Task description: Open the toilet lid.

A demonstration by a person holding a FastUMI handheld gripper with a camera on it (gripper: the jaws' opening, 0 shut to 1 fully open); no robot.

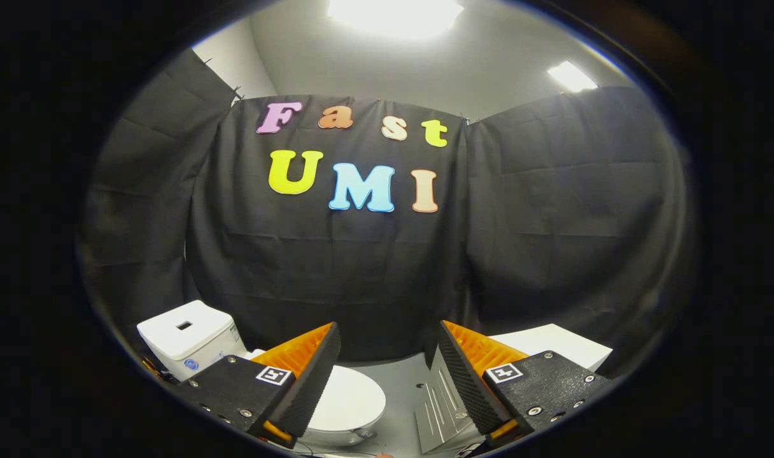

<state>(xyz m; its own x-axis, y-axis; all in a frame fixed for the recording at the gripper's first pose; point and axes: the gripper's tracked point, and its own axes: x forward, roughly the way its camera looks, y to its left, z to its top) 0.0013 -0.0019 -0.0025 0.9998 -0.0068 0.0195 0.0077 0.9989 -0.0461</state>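
We've got the gripper (387, 356) spread wide, nothing between its fingers. The toilet lid (349, 399) (white, smooth, oval) lies closed just beyond the left finger, in front of the white tank (186, 337), with grey floor (400, 381) beside it.

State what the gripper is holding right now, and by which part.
Nothing. The gripper is open, with bare floor in the gap between its fingers. The white, rounded toilet lid lies closed below, partly behind the left finger, untouched.

Grey floor (396, 381) (toilet (345, 404), metal plate (439, 407))
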